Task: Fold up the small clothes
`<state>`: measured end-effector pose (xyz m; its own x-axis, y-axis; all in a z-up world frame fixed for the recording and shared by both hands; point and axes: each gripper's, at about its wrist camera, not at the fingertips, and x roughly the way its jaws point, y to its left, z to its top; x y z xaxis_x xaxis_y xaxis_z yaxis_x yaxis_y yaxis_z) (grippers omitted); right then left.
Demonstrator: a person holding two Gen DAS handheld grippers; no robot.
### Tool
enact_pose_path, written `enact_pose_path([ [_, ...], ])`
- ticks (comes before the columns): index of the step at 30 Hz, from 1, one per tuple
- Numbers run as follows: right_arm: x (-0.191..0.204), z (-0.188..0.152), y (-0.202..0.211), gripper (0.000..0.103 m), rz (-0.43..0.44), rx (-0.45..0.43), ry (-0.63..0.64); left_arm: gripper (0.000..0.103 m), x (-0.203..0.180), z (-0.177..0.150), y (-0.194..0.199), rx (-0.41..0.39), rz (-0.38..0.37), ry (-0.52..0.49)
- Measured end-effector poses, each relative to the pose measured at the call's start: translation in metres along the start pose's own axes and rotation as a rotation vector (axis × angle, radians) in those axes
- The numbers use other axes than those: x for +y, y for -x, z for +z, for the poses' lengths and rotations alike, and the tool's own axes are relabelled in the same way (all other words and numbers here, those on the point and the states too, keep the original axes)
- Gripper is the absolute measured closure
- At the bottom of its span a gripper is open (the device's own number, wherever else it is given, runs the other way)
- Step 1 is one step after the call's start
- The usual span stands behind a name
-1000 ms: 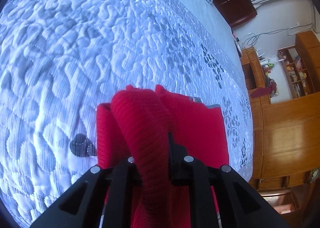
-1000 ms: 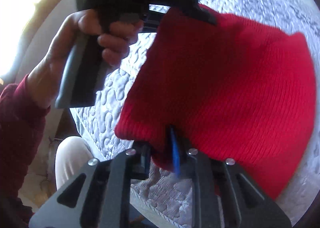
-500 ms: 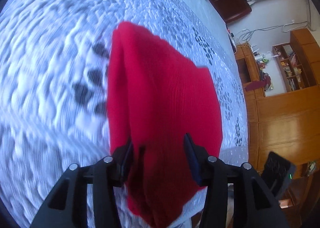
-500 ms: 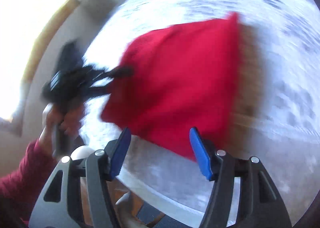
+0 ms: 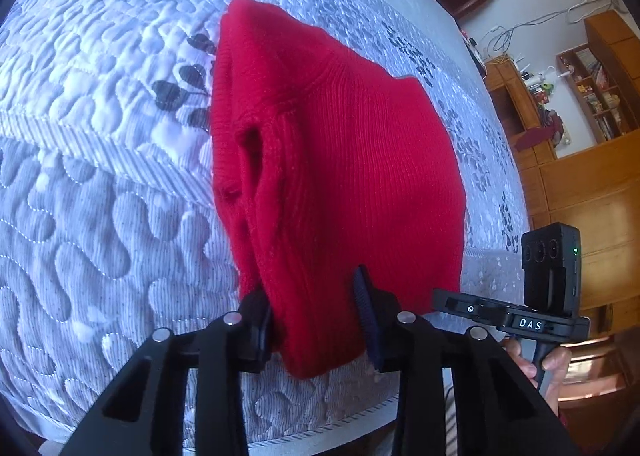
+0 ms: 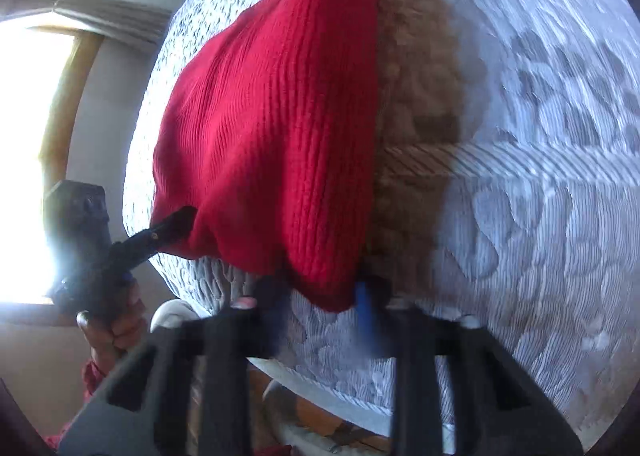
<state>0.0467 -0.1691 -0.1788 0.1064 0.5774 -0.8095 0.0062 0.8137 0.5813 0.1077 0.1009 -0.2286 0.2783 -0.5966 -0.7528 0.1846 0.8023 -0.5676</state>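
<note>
Bedroom w/ wooden cabinets (image 5: 576,192) at the back; a bed (image 5: 100,216) w/ a grey-white quilted cover carries a folded red knit garment (image 5: 340,160) near its front edge. The right wrist view is blurred, so the right hand-held gripper (image 6: 320,296) is hard to read: its jaws have just been closing, garment's near corner sits between them, and they appear closed on it. The left hand-held gripper (image 5: 316,316) has also just been closing, and its pads press the garment's near end, which hangs over the edge.
</note>
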Motion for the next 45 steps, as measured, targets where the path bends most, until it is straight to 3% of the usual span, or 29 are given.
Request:
enact_pose_path([
  [3,0.011,0.003,0.030,0.089,0.069,-0.042,0.044,0.071,-0.006,0.001,0.005,-0.019,0.017,-0.028],
  [6,0.006,-0.001,0.052,0.091,0.036,-0.059,0.087,0.077,-0.004,0.002,-0.002,-0.004,0.046,-0.035],
  [9,-0.017,-0.004,0.033,0.092,-0.033,-0.005,0.062,0.080,0.003,-0.002,-0.017,0.012,0.046,-0.025],
  [14,-0.031,-0.003,0.011,0.091,-0.013,0.005,0.016,0.080,0.011,-0.003,-0.012,-0.005,0.030,-0.022],
  [15,-0.026,-0.003,0.009,0.088,-0.018,0.003,0.027,0.079,0.008,-0.004,-0.009,-0.001,0.039,-0.027],
  [16,-0.020,-0.003,0.011,0.078,-0.029,-0.003,0.057,0.076,0.006,-0.007,-0.006,0.001,0.039,-0.028],
  [18,-0.008,-0.007,0.013,0.067,-0.036,-0.014,0.072,0.062,-0.002,-0.009,-0.001,-0.004,0.033,-0.023],
  [19,-0.005,-0.007,0.016,0.059,-0.025,-0.025,0.077,0.060,-0.007,-0.013,0.000,-0.003,0.033,-0.026],
  [22,-0.008,-0.009,0.022,0.051,-0.013,-0.035,0.076,0.058,-0.014,-0.017,-0.004,0.007,0.071,-0.052],
  [24,-0.011,-0.008,0.023,0.053,-0.017,-0.027,0.070,0.060,-0.016,-0.019,-0.006,-0.001,0.093,-0.064],
  [26,-0.012,-0.007,0.016,0.066,-0.032,-0.011,0.061,0.066,-0.018,-0.020,-0.005,-0.008,0.116,-0.073],
  [27,-0.012,-0.006,0.013,0.079,-0.043,-0.005,0.061,0.072,-0.019,-0.021,-0.005,-0.010,0.135,-0.082],
  [31,-0.017,-0.006,0.011,0.090,-0.077,-0.009,0.083,0.079,-0.016,-0.021,-0.006,-0.012,0.153,-0.089],
  [39,-0.031,-0.006,0.010,0.090,-0.105,0.010,0.074,0.079,-0.006,-0.025,-0.005,-0.021,0.148,-0.075],
  [45,-0.013,0.001,0.031,0.070,-0.098,-0.018,0.104,0.077,-0.031,-0.021,0.008,-0.051,0.234,-0.107],
])
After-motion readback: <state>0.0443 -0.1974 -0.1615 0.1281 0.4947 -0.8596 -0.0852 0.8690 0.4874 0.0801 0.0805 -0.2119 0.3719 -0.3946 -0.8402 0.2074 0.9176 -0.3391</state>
